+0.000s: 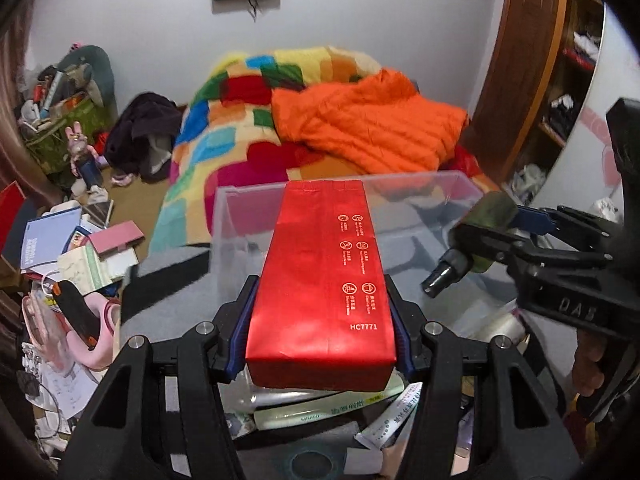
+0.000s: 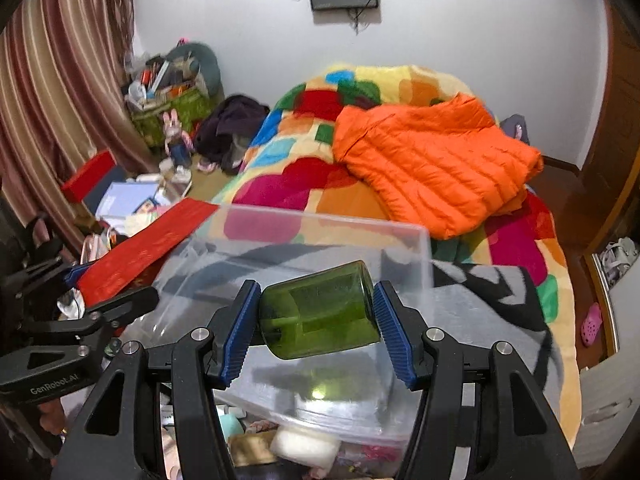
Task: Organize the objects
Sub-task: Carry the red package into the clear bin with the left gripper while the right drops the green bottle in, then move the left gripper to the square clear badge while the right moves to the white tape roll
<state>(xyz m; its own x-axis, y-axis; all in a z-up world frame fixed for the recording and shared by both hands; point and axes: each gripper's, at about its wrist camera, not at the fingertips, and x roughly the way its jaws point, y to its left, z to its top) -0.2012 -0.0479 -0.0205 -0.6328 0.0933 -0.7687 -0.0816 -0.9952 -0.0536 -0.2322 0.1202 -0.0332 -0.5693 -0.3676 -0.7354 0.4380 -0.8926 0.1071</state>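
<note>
My left gripper (image 1: pixel 322 320) is shut on a long red box (image 1: pixel 320 280) and holds it level, its far end over the near-left rim of a clear plastic bin (image 1: pixel 460 196). In the right wrist view the red box (image 2: pixel 148 248) reaches in from the left. My right gripper (image 2: pixel 316 312) is shut on a green glass bottle (image 2: pixel 320 312), held sideways above the clear bin (image 2: pixel 400 240). In the left wrist view the bottle (image 1: pixel 472 236) hangs over the bin's right side with its dark neck pointing down-left.
The bin sits on a grey blanket (image 2: pixel 480 300) on a bed with a patchwork quilt (image 1: pixel 224 136) and an orange jacket (image 2: pixel 436 168). Books and clutter (image 1: pixel 80 248) lie at left. Tubes and boxes (image 1: pixel 332 408) lie below the left gripper. A wooden shelf (image 1: pixel 560 80) stands right.
</note>
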